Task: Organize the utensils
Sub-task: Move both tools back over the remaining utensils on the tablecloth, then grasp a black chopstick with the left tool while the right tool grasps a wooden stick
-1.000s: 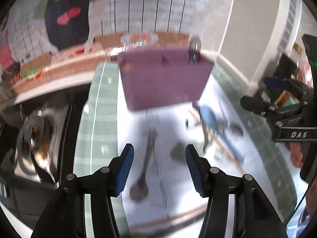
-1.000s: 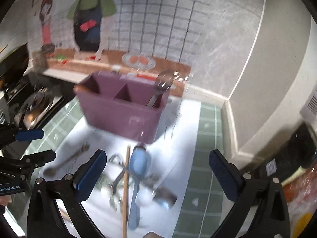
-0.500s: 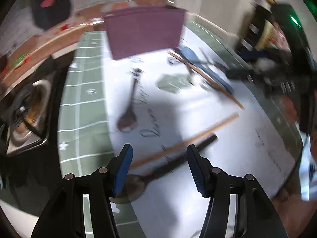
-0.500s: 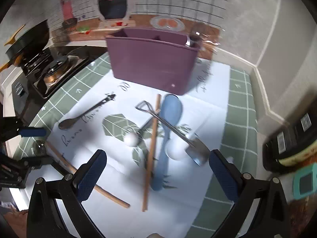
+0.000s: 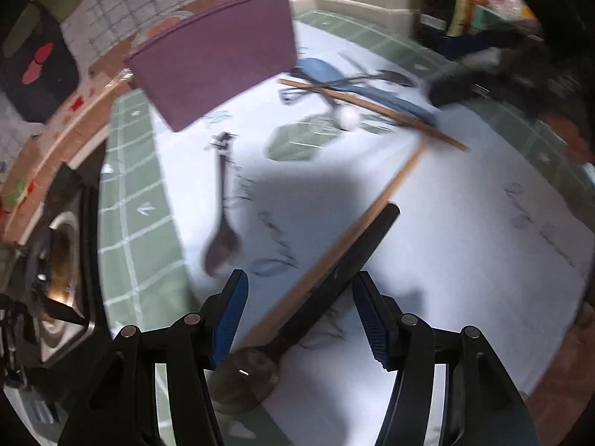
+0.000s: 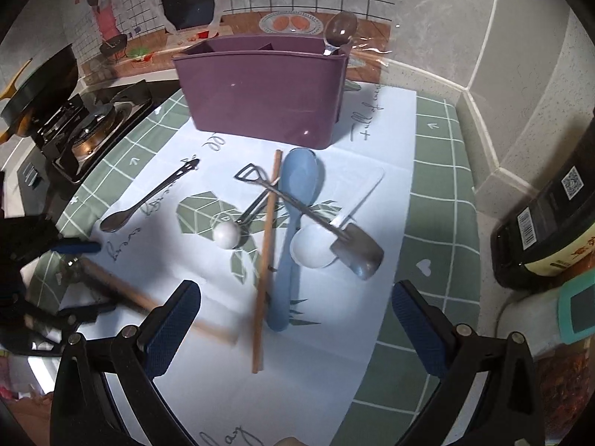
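so the left gripper (image 5: 297, 316) has its jaws spread w/ a black-handled spoon (image 5: 319, 297) and a wooden chopstick (image 5: 334, 249) lying between them on the mat, pads not pressing either. right gripper (image 6: 297, 330) is spread wide too, nothing pinched, hanging over a 2nd chopstick (image 6: 267, 260) and blue spoon (image 6: 293, 215) in a heap w/ a white spoon (image 6: 316, 245) and small metal shovel spoon (image 6: 357, 249). purple caddy (image 6: 260, 93) sits upright at the far end of the white mat (image 6: 372, 141), one spoon (image 6: 340, 31) standing in its right compartment; a dark metal spoon (image 6: 145, 200) lies apart to the left.

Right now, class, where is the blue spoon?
In the right wrist view the blue spoon lies mid-mat, just in front of the purple caddy, between a chopstick and the white spoon.
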A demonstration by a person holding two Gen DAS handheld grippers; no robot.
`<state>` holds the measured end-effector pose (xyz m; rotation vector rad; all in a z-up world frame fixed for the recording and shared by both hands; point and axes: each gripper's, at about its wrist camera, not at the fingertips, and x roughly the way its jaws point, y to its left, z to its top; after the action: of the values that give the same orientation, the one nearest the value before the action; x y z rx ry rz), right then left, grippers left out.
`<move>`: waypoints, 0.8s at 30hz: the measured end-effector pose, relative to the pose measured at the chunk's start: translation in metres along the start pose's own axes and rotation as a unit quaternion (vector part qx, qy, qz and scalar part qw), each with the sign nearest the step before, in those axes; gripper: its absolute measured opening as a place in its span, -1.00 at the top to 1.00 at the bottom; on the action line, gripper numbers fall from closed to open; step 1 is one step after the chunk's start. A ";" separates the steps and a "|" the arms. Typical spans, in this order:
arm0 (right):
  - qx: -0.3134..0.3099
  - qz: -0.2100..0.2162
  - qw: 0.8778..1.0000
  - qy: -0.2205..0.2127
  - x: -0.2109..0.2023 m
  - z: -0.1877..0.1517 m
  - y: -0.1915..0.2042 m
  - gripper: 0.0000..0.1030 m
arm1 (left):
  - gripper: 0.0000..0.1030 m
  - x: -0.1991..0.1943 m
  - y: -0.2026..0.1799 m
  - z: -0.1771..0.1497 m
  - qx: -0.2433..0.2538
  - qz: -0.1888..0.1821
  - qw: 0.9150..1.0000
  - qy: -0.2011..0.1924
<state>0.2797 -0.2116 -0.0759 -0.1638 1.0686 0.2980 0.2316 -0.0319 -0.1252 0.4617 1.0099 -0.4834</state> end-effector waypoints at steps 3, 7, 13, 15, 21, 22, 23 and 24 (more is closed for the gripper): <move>-0.017 0.003 1.000 0.002 0.001 -0.002 0.009 -0.96 | -0.17 0.011 0.024 0.011 -0.066 0.016 0.998 0.003; -0.037 -0.001 0.999 0.002 0.004 0.000 0.022 -0.70 | -0.11 0.017 0.051 0.022 -0.153 0.025 0.988 0.001; -0.044 0.002 0.999 0.008 0.017 0.014 0.038 0.00 | 0.72 0.013 0.064 0.022 -0.214 0.013 0.977 -0.013; -0.044 0.010 0.999 0.011 0.021 0.020 0.042 0.02 | 0.77 0.008 0.065 0.019 -0.217 0.000 0.976 -0.017; -0.041 0.045 0.998 0.011 0.032 0.041 0.063 0.02 | 0.80 -0.016 0.069 0.004 -0.246 -0.019 0.969 -0.031; -0.047 0.057 0.997 0.011 0.033 0.043 0.070 0.02 | 0.80 -0.021 0.071 0.001 -0.248 -0.016 0.968 -0.032; -0.057 0.067 0.996 0.011 0.034 0.045 0.077 0.02 | 0.79 -0.026 0.071 -0.001 -0.247 -0.011 0.969 -0.032; -0.073 0.077 0.994 0.012 0.035 0.047 0.086 0.02 | 0.77 -0.030 0.072 -0.003 -0.245 -0.006 0.969 -0.032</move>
<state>0.3071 -0.1120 -0.0837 -0.2161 1.0864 0.5140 0.2573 0.0325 -0.0904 -0.0026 1.0285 -0.2423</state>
